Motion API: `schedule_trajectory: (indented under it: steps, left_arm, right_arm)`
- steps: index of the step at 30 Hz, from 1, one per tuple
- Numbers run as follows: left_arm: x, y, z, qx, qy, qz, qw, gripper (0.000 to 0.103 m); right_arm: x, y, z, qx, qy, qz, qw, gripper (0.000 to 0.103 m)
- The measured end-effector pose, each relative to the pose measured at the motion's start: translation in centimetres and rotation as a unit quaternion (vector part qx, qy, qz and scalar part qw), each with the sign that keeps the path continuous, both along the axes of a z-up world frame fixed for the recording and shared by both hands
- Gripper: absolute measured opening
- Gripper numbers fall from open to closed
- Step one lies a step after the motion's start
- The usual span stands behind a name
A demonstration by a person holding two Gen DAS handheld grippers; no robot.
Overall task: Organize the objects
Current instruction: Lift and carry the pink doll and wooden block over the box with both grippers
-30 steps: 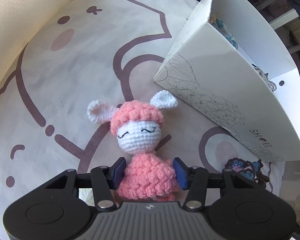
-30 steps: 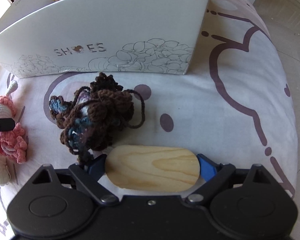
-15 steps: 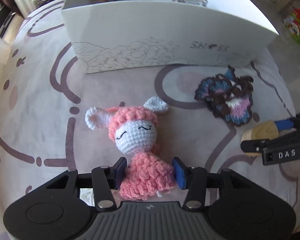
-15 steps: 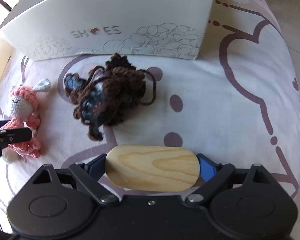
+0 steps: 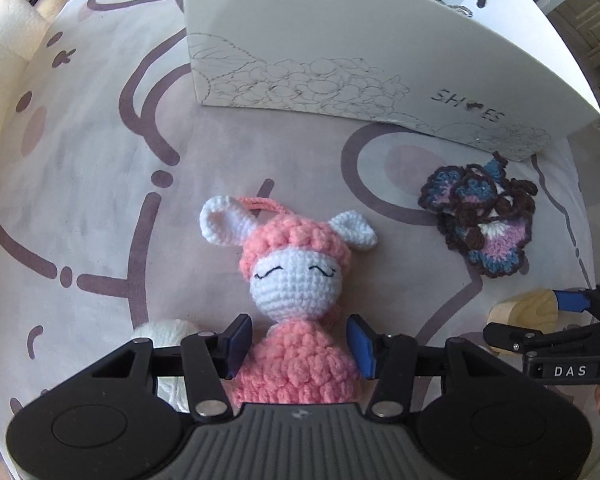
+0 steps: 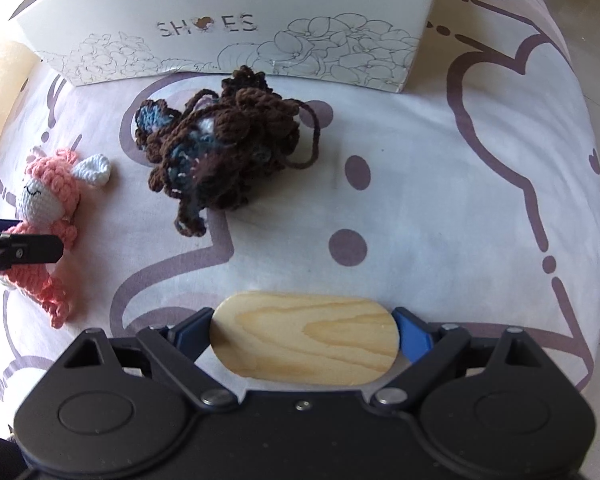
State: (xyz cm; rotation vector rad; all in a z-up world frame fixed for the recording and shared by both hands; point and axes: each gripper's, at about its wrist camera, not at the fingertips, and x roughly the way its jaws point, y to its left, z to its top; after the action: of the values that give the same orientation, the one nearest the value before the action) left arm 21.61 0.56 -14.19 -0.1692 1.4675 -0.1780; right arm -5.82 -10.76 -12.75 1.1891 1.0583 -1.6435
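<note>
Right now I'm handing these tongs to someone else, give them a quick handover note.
Left tongs: around the pink crochet doll's body, jaws opening, doll lying on the patterned cover.
Right tongs: shut on the wooden block, end to end.
White shoe box: at the far side, open-topped, a few small items already inside.
Brown and blue crochet piece: loose on the cover in front of the box.
Left to do: doll, block and crochet piece are all outside the box.
</note>
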Motion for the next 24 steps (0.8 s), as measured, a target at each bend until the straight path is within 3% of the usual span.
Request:
schedule_trajectory:
  steps: [5,7,11,16,20,24]
  left_arm:
    - [0.5,0.9,-0.5,-0.019,0.010,0.031,0.9993,0.051]
    - [0.4,1.0,-0.6,-0.018,0.010,0.027,0.9994,0.041]
    - [0.4,0.9,0.2,-0.012,-0.007,0.020,0.9997,0.039]
    - [0.3,1.3,1.9,-0.027,-0.030,0.034,0.9986,0.038]
    - [-0.2,1.2,3.3,-0.040,-0.049,0.041,0.9972,0.038]
    - [-0.8,0.8,5.5,-0.020,-0.091,0.031,0.9952,0.038]
  right_arm:
    - [0.2,0.2,-0.2,-0.004,-0.003,-0.004,1.000,0.098]
    - [0.4,0.3,-0.3,0.000,0.000,0.001,1.000,0.097]
    - [0.8,0.5,0.0,0.003,0.002,0.008,1.000,0.094]
    - [1.2,1.0,1.8,-0.035,-0.005,0.008,0.999,0.094]
    - [-1.0,0.8,4.4,-0.072,0.005,0.010,0.997,0.094]
    - [-1.2,0.2,5.9,-0.105,0.023,0.018,0.994,0.094]
